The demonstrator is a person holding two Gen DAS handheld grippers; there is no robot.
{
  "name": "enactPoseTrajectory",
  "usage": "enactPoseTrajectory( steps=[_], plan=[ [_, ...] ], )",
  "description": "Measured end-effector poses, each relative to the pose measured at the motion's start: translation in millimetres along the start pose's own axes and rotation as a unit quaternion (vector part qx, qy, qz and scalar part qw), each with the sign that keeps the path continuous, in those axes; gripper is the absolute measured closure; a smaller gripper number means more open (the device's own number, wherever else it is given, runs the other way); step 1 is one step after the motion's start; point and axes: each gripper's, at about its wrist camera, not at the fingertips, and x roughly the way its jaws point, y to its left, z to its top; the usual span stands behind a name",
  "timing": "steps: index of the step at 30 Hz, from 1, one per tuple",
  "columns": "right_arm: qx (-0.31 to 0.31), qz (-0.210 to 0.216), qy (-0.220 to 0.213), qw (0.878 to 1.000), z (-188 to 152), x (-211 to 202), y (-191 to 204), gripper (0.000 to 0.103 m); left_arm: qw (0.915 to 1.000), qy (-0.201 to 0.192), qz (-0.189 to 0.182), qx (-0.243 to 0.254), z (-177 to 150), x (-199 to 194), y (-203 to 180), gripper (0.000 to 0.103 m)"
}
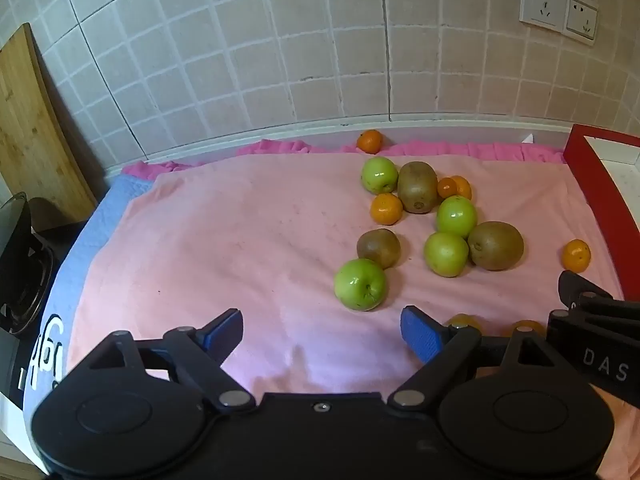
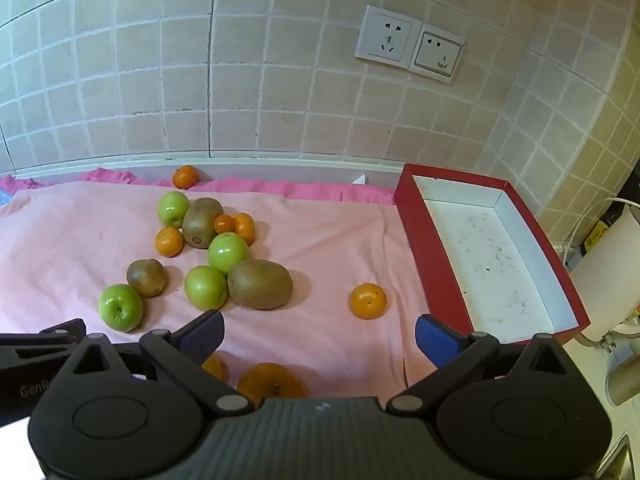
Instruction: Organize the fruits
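Both grippers sit lowest in their views w/ jaws spread wide and nothing between them: the right gripper (image 2: pixel 318 336) hangs over the near edge of the pink cloth (image 2: pixel 328 220), the left gripper (image 1: pixel 322 330) just beside it, also empty. Nearest fruit is a big orange (image 2: pixel 272 382) right under the right gripper's body, partly hidden, w/ another small one (image 2: pixel 214 366) tucked behind its left finger. Further out a lone mandarin (image 2: pixel 368 301) lies apart from the rest, near the red box (image 2: pixel 414 240), which is empty and white inside. Main heap sits mid-cloth: green apples, e.g. the near one (image 2: pixel 121 307), kiwis incl. the large one (image 2: pixel 260 284), and small mandarins wedged among them; one more mandarin (image 2: pixel 185 176) is at the back by the wall. Nothing sorted yet, so the step looks like a first pick. Best bet IMO: right side takes the lone mandarin, since it's clear all round and closest to the box, so the fingers can straddle it w/o nudging neighbours. Come down centred, close gently, as round fruit on soft cloth prob rolls if touched off-centre. Left side can start on the near apple at the heap's edge; leave touching pieces till later.
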Motion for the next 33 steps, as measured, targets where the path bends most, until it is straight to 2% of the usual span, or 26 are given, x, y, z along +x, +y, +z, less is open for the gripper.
enactPoseTrajectory(
  steps=[5, 10, 26, 33],
  plan=[
    [-0.002, -0.006, 0.003, 1.000, 0.0, 0.3, 1.9, 0.000, 0.9999, -0.003, 0.014, 0.003, -4.4, -1.3, -6.7, 0.001],
    [-0.003, -0.003, 0.009, 1.000, 4.3, 2.6, 0.2, 0.000, 0.9999, 0.000, 0.001, -0.015, 0.9, 1.9, 8.0, 0.001],
    [-0.001, 0.004, 0.003, 1.000, 1.7, -5.5, 1.3, 0.000, 0.9996, 0.006, -0.022, -0.015, 2.4, -3.4, 10.9, 0.001],
    [0.000, 0.006, 0.005, 1.000, 1.4, -6.5, -0.1, 0.000, 0.9998, 0.005, -0.016, -0.014, 1.5, -5.3, 8.3, 0.001]
  ],
)
